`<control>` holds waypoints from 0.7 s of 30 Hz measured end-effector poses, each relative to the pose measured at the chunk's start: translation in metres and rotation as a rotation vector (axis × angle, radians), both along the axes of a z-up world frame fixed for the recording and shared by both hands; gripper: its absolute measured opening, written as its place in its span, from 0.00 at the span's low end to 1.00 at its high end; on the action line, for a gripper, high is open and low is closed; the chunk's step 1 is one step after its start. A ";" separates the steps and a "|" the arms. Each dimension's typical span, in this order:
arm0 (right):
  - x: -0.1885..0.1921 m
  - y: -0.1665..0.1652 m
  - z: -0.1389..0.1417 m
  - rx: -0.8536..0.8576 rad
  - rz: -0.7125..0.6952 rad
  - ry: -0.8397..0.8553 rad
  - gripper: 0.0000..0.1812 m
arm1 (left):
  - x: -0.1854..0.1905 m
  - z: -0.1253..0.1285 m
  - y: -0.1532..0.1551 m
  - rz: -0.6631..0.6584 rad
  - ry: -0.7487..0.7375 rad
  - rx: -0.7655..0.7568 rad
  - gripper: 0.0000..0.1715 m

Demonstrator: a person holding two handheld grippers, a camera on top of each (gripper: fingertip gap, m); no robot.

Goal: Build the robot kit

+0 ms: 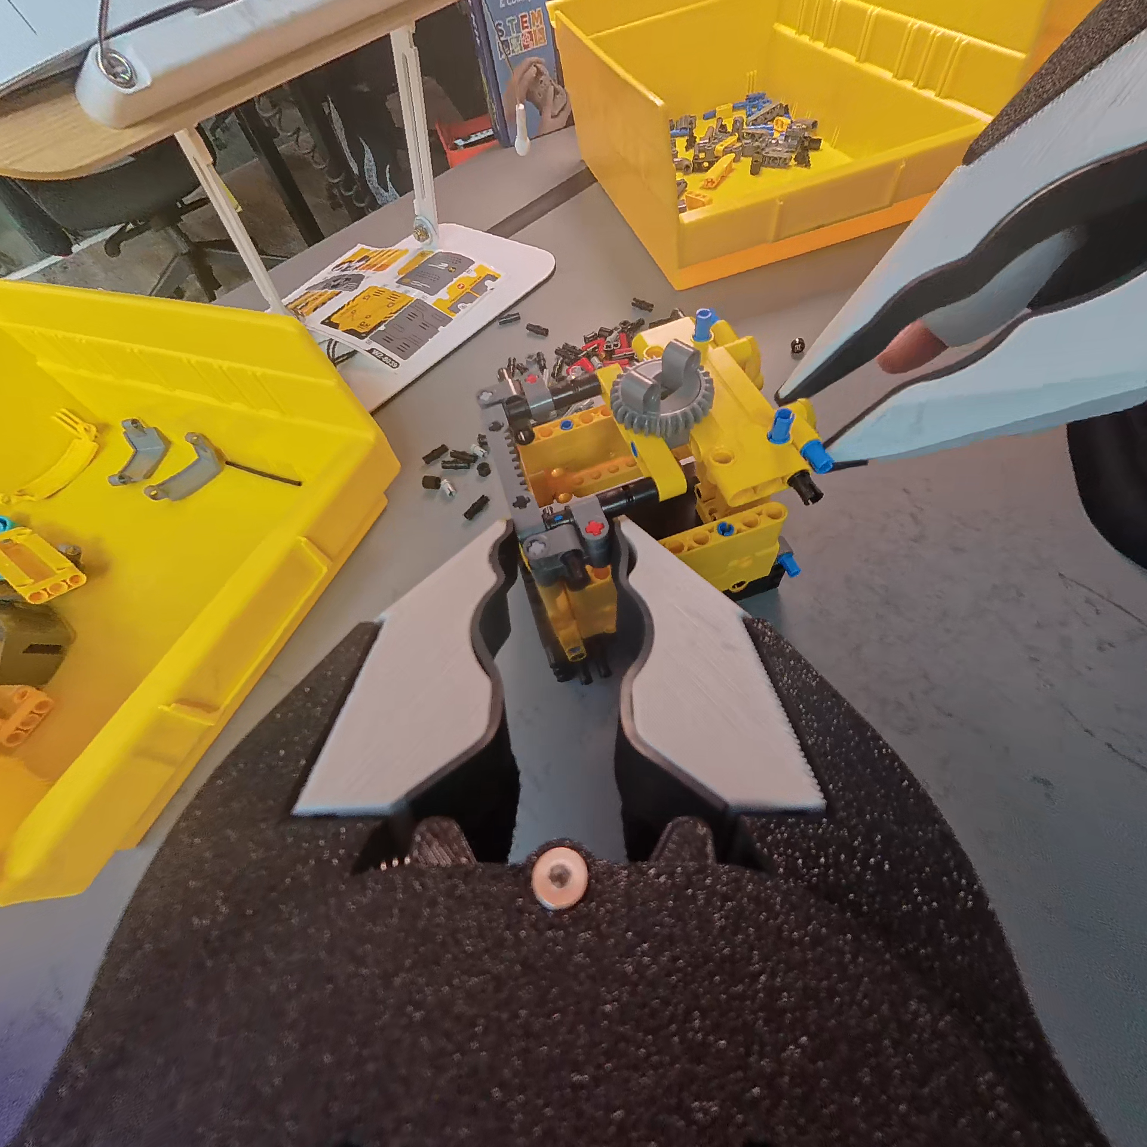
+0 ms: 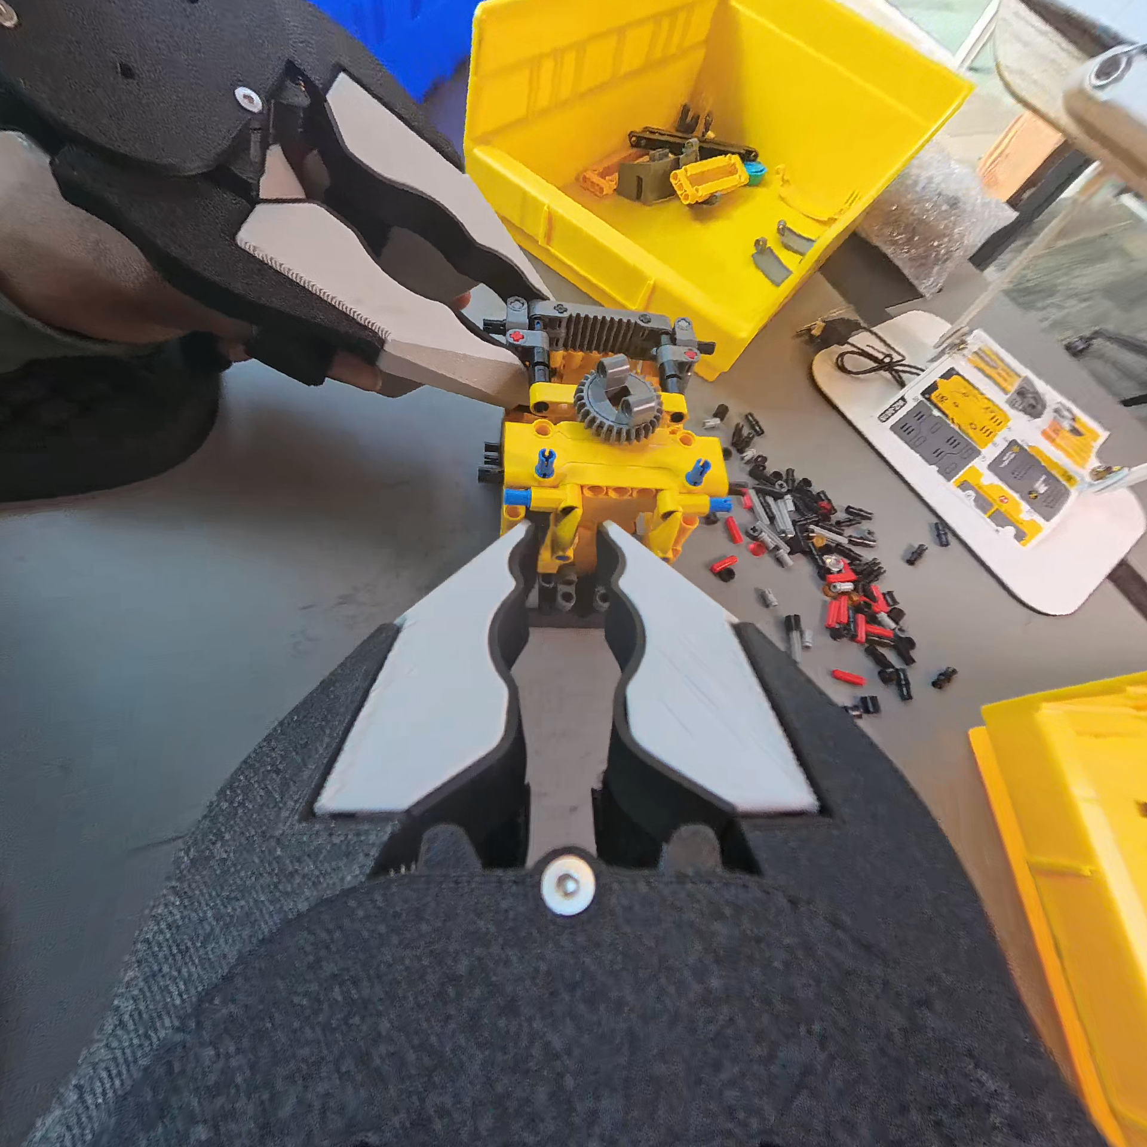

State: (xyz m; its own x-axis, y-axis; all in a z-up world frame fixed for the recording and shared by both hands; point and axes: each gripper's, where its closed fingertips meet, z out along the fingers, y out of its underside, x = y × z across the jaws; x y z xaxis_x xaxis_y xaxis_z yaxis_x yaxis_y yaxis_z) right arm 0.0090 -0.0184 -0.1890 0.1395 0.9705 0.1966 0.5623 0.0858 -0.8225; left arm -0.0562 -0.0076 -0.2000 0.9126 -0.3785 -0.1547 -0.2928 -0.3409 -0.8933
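Note:
A yellow brick-built model [image 1: 589, 453] with a grey gear [image 1: 661, 403] on top and a grey toothed rack [image 1: 509, 459] along one end stands on the grey table. My left gripper [image 1: 563, 534] is shut on the rack end, its fingertips on either side of the grey connectors. My right gripper [image 1: 807, 431] comes in from the upper right and pinches the opposite yellow end by the blue pins. In the right wrist view, my right gripper [image 2: 566, 530] clasps the model [image 2: 620, 459] below the gear [image 2: 614, 403], and the left gripper [image 2: 527, 338] holds the rack [image 2: 599, 332] end.
Loose black, red and grey pins [image 2: 838, 558] lie beside the model. A yellow bin [image 1: 186, 496] with several parts stands at the left, and another yellow bin [image 1: 745, 217] with small pieces at the back. An instruction sheet [image 1: 397, 298] lies on a white lamp base. The tips of one gripper are about 7 cm away from the tips of the other.

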 end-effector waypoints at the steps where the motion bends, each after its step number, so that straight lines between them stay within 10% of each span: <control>1: 0.000 -0.002 0.001 -0.039 0.015 0.017 0.09 | 0.000 0.000 0.000 0.001 0.001 0.001 0.17; 21: -0.001 -0.002 0.005 0.302 0.000 -0.007 0.01 | -0.001 -0.001 -0.001 0.032 -0.017 -0.020 0.16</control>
State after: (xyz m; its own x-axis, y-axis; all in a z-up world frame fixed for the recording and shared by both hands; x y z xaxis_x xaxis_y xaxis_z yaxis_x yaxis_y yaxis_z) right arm 0.0081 -0.0206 -0.1835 0.1369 0.8679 0.4775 0.5676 0.3263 -0.7559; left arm -0.0572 -0.0083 -0.2008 0.9265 -0.3523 -0.1319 -0.2667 -0.3677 -0.8909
